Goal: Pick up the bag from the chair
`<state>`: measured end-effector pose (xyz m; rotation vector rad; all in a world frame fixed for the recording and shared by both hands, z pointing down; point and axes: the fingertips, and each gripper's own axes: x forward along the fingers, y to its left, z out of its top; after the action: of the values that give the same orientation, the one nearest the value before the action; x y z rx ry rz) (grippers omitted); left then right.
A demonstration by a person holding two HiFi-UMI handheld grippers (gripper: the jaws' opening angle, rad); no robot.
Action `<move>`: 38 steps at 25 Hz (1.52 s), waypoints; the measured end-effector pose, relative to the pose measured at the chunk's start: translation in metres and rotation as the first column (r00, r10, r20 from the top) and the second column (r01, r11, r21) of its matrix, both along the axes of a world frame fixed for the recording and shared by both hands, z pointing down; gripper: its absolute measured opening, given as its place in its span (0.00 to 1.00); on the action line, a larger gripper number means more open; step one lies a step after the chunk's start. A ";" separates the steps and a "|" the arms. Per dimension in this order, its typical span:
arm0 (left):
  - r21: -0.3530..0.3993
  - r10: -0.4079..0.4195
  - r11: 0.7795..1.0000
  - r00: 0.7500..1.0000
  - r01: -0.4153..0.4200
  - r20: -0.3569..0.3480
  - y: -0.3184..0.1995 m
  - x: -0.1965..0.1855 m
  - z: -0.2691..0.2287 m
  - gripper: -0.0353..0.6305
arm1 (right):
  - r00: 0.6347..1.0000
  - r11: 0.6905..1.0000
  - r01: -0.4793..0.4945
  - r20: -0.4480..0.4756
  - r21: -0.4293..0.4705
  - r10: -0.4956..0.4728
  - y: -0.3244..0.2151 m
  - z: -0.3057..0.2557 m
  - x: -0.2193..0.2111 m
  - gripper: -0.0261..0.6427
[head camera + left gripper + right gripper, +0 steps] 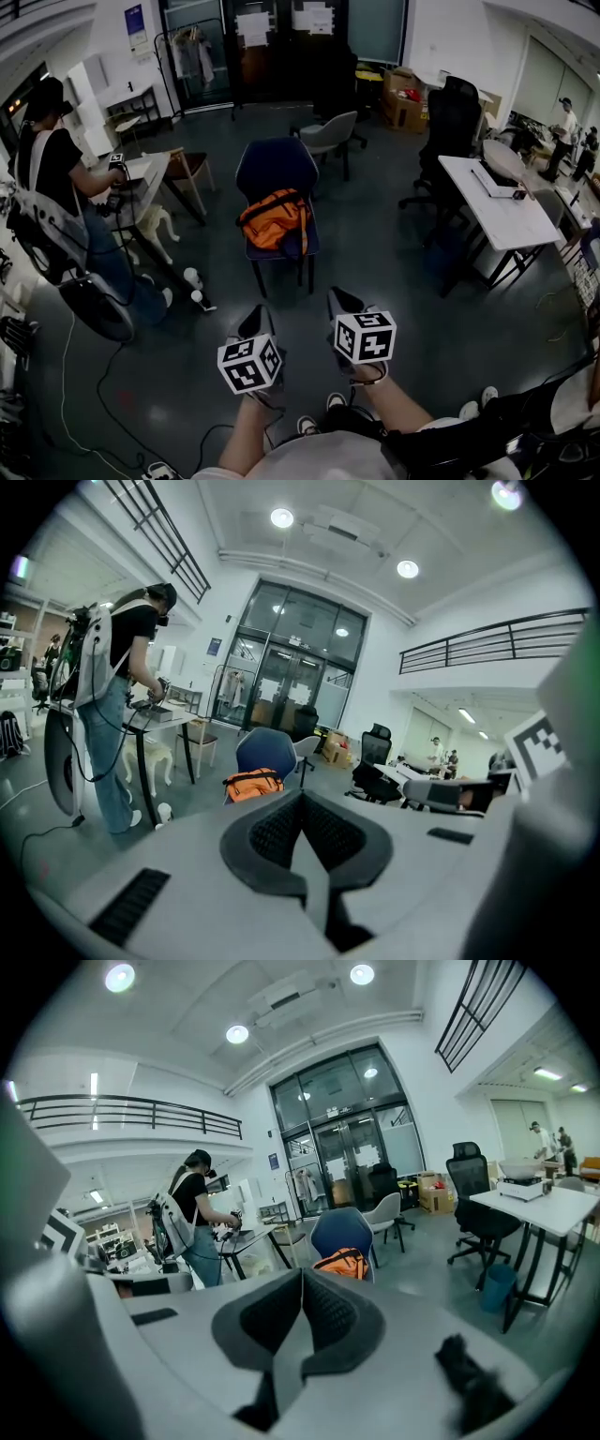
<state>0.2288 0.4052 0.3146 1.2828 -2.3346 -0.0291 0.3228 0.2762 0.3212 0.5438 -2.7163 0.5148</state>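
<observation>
The left gripper (302,829) has its jaws pressed together with nothing between them, and the right gripper (301,1312) is likewise closed and empty. In the head view both sit low in the centre of the frame, side by side, well apart from the orange bag (274,220) (black straps across it), which lies on the seat of the blue chair (275,164) just above centre. A person (52,164) stands at the left edge
</observation>
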 end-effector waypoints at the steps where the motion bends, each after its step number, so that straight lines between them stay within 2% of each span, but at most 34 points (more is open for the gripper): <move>1: -0.008 0.001 1.000 1.000 -0.001 -0.004 0.000 -0.001 0.003 0.07 | 1.000 1.000 -0.001 -0.004 -0.006 0.001 -0.001 0.003 -0.001 0.09; 8: -0.014 -0.007 1.000 1.000 0.007 0.006 -0.022 -0.031 0.008 0.07 | 1.000 1.000 -0.016 -0.007 -0.021 0.015 -0.029 0.012 -0.029 0.09; 17: -0.010 -0.029 1.000 0.999 0.029 0.022 -0.102 -0.085 0.015 0.07 | 1.000 0.999 0.007 0.015 -0.036 -0.007 -0.113 0.017 -0.088 0.09; 28: -0.049 -0.052 0.997 0.998 0.054 0.038 -0.203 -0.141 0.023 0.07 | 1.000 0.998 0.007 0.000 -0.062 -0.007 -0.227 0.032 -0.143 0.09; 34: -0.052 -0.069 0.996 0.997 0.071 0.047 -0.243 -0.166 0.023 0.07 | 1.000 0.997 0.028 0.010 -0.065 -0.027 -0.267 0.035 -0.170 0.09; 38: -0.084 -0.061 0.994 0.996 0.066 0.063 -0.257 -0.179 0.032 0.07 | 1.000 0.997 0.026 0.009 -0.072 -0.026 -0.286 0.040 -0.183 0.09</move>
<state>0.0495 0.1481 0.3462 1.1831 -2.3995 0.0895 0.1395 -0.0101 0.3610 0.4882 -2.6969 0.6065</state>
